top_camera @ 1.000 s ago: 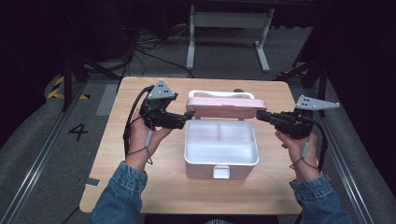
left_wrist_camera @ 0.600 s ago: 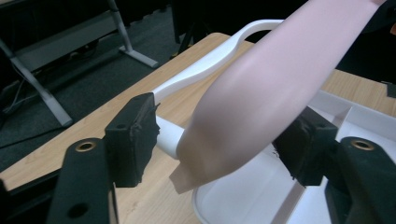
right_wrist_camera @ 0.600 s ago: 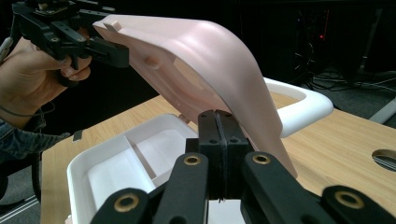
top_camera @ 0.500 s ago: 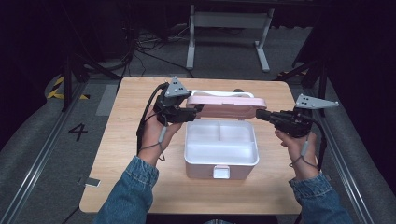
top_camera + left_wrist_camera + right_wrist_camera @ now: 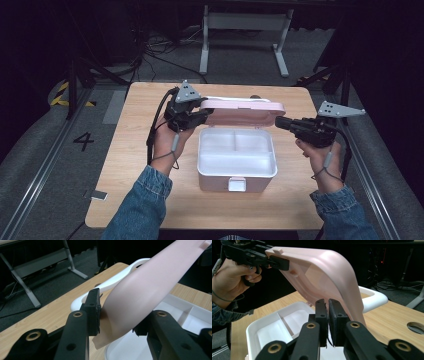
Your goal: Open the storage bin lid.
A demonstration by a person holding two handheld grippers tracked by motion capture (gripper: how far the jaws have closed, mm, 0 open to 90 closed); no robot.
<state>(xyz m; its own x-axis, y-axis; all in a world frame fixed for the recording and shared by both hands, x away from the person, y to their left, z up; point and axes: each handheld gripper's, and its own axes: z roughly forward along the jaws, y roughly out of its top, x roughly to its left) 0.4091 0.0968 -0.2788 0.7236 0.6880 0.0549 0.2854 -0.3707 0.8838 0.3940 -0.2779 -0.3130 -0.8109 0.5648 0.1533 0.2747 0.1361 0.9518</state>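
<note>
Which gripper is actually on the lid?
The left gripper: its jaws straddle the pink lid's left edge. The right gripper has its jaws together, beside the lid's other end.

A black numeral "4" (image 5: 83,141) is showing on the grey floor left of the wooden table (image 5: 131,165).

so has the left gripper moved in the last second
Yes. In the high view the left gripper has shifted away from the person, toward the table's far edge, clamped on the pink lid.

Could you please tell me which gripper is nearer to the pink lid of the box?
Left. The left gripper clamps the pink lid at its corner; the right gripper sits shut beside its other end.
</note>
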